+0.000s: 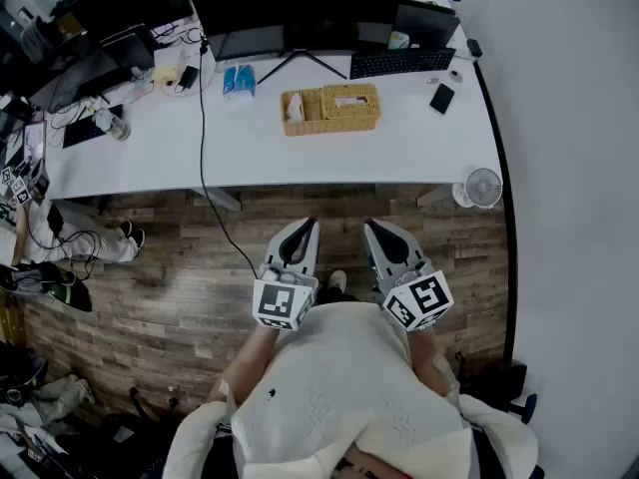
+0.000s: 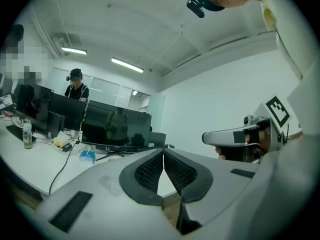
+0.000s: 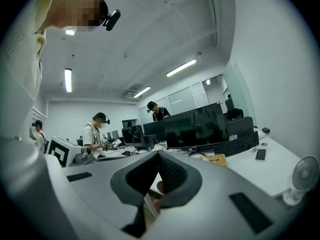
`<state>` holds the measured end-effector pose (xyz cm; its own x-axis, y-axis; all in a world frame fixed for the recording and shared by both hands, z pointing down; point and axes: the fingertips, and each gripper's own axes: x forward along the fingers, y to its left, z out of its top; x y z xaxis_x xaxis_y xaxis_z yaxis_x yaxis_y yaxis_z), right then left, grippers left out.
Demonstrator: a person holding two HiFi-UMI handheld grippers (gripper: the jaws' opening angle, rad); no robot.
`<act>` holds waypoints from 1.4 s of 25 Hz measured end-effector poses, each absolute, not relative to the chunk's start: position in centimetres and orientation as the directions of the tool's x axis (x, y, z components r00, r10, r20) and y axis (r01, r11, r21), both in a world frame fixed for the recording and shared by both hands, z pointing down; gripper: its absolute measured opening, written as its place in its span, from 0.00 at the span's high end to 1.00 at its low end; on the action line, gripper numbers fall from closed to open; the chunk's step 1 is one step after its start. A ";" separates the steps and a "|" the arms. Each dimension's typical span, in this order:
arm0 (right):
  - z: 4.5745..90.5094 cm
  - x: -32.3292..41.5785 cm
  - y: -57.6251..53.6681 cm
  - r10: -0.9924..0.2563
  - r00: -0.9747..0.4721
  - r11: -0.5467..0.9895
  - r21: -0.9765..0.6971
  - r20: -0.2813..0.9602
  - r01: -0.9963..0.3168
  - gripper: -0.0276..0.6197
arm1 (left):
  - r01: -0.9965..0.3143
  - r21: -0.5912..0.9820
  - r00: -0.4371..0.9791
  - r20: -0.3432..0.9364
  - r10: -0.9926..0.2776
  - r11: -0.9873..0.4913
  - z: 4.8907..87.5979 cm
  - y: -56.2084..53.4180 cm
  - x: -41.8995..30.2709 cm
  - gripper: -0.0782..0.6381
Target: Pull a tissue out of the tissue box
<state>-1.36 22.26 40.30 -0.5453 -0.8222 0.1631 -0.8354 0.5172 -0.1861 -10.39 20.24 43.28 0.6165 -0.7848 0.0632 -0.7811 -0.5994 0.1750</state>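
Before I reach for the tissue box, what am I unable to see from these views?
- Tissue box slot, head view: too small to tell whether a tissue sticks up.
- Left gripper view: box out of sight, probably behind the left hand-held gripper.
- Right gripper view: only a sliver of the box shows above the right hand-held gripper.

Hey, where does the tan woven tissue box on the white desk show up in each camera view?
Head view: the tan woven tissue box is upper middle, on the white desk, just in front of the wide black monitor.
Left gripper view: not in it; the monitor sits centre-left.
Right gripper view: small, right of centre, below the monitor.
Shared landmark: the wide black monitor.
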 end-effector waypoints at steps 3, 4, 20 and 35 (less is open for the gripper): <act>40.5 -1.6 22.3 -0.828 -0.539 0.508 -0.196 0.157 -0.838 0.96 | -0.769 0.160 0.633 0.052 -0.773 -0.619 42.9 20.0 -10.0 0.87; 40.6 -1.7 22.4 -0.829 -0.537 0.506 -0.198 0.157 -0.839 0.96 | -0.765 0.157 0.638 0.048 -0.769 -0.625 42.8 20.1 -9.9 0.87; 40.9 -2.6 22.4 -0.856 -0.489 0.468 -0.150 0.170 -0.871 0.96 | -0.773 0.120 0.630 0.030 -0.776 -0.622 42.3 19.5 -11.7 0.87; 42.0 -5.0 22.6 -0.857 -0.489 0.468 -0.152 0.161 -0.870 0.96 | -0.755 0.122 0.651 0.019 -0.759 -0.645 42.9 19.7 -13.5 0.87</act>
